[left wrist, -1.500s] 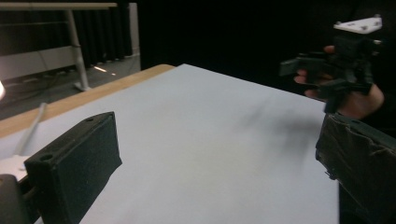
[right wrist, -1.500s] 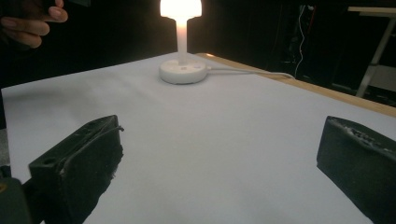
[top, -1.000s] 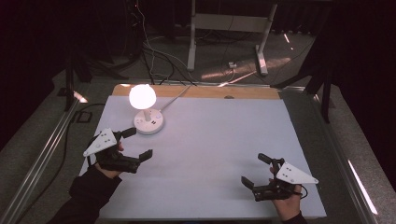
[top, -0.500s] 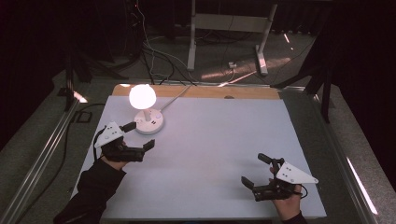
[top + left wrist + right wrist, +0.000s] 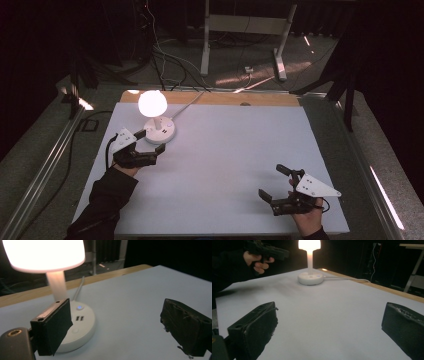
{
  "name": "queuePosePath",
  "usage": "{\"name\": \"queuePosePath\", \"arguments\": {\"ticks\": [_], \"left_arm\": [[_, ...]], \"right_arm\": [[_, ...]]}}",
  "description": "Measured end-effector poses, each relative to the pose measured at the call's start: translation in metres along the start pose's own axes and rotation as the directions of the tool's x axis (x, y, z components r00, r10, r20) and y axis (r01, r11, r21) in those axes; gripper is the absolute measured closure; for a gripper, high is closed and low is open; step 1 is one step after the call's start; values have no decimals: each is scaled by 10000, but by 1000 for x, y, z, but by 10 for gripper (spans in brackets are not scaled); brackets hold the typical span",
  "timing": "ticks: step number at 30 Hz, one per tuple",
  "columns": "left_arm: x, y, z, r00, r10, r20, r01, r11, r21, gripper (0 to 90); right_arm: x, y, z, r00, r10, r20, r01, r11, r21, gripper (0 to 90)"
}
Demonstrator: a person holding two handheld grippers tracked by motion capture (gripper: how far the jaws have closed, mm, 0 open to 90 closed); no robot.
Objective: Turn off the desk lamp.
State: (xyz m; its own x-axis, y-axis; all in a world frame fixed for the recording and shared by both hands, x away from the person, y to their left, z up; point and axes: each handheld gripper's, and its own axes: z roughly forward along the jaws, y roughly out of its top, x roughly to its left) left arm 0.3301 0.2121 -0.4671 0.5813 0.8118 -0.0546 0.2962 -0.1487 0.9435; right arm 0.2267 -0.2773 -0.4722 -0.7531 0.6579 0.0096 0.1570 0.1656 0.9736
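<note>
While lit, lamp (image 5: 154,114) upright (stem vertical), seemingly untouched beside left gripper (image 5: 148,146); both grippers' fingers apart.

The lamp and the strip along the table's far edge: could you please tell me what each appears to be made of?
Lamp: base looks like smooth white plastic with a slight sheen; the glowing shade seems translucent, plastic or frosted glass. Far edge strip: likely wood, tan and matte.

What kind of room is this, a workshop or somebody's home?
Probably a lab or recording setup, not a home: a bare white table lit by one lamp, cables trailing across a dark floor, and a metal stand behind.
</note>
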Motion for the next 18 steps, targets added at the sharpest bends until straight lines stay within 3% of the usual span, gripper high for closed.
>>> {"name": "queuePosePath", "arguments": {"ticks": [1, 4, 8, 13, 14, 15, 16, 18], "left_arm": [[3, -4, 4, 9996, -122, -247, 123, 9999, 75, 132], [6, -7, 7, 9994, -230, -241, 233, 9996, 144, 163], [9, -10, 14, 9979, -360, -547, 386, 9982, 468, 226], [13, -12, 21, 9950, -549, -829, 605, 9959, 673, 424], [14, -12, 22, 9943, -581, -900, 644, 9955, 692, 424], [15, -13, 23, 9943, -638, -856, 697, 9953, 678, 512], [15, -13, 24, 9937, -653, -910, 720, 9948, 726, 512], [18, -13, 27, 9935, -634, -943, 718, 9935, 885, 633]], "right_arm": [[0, 0, 0, 10000, 1, 15, -1, 10000, -1, 0], [0, 0, 0, 10000, 10, 2, -10, 10000, -9, 0], [0, 0, 0, 10000, -17, 0, 17, 10000, -12, 0], [0, 0, 0, 10000, 1, -25, -1, 10000, -11, 0], [0, 0, 0, 10000, 1, -25, -1, 10000, -11, 0], [0, 0, 0, 10000, 1, -39, -1, 10000, -8, 0], [0, 0, 0, 10000, 1, -39, -1, 10000, -8, 0], [0, 0, 0, 10000, 12, -50, -12, 10000, 4, 0]]}}
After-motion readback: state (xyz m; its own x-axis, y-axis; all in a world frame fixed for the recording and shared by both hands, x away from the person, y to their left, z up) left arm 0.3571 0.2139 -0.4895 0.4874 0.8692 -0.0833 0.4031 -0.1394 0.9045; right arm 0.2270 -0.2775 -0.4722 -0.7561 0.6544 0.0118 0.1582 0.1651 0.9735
